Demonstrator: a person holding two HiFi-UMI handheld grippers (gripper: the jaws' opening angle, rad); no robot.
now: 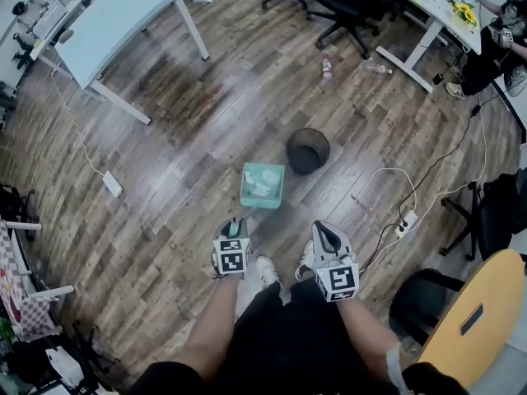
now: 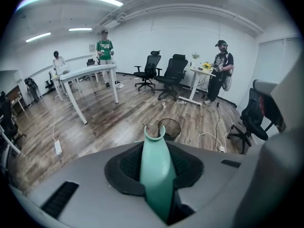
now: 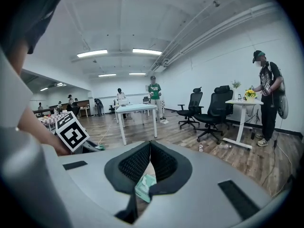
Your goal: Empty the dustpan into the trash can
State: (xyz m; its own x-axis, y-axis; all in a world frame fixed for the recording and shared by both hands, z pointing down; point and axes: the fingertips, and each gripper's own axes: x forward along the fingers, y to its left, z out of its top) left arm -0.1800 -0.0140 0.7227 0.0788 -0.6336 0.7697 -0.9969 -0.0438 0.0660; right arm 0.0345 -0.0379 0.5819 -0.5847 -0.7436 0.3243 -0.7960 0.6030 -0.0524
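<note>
A teal dustpan (image 1: 262, 185) holding white paper scraps hangs above the wood floor just left of the black mesh trash can (image 1: 308, 151). My left gripper (image 1: 235, 225) is shut on the dustpan's handle (image 2: 156, 170), which runs up between the jaws toward the trash can (image 2: 170, 127). My right gripper (image 1: 322, 230) is level with the left one, a little to its right, with its jaws shut and nothing in them. In the right gripper view the right gripper (image 3: 150, 146) points across the room, and a bit of the dustpan (image 3: 145, 187) shows below its tips.
A pale desk (image 1: 115, 23) stands at the back left and office chairs (image 1: 346, 2) at the back. White cables and a power strip (image 1: 405, 220) lie on the floor to the right. Bottles (image 1: 327, 67) lie beyond the can. People stand near the desks (image 2: 222, 70).
</note>
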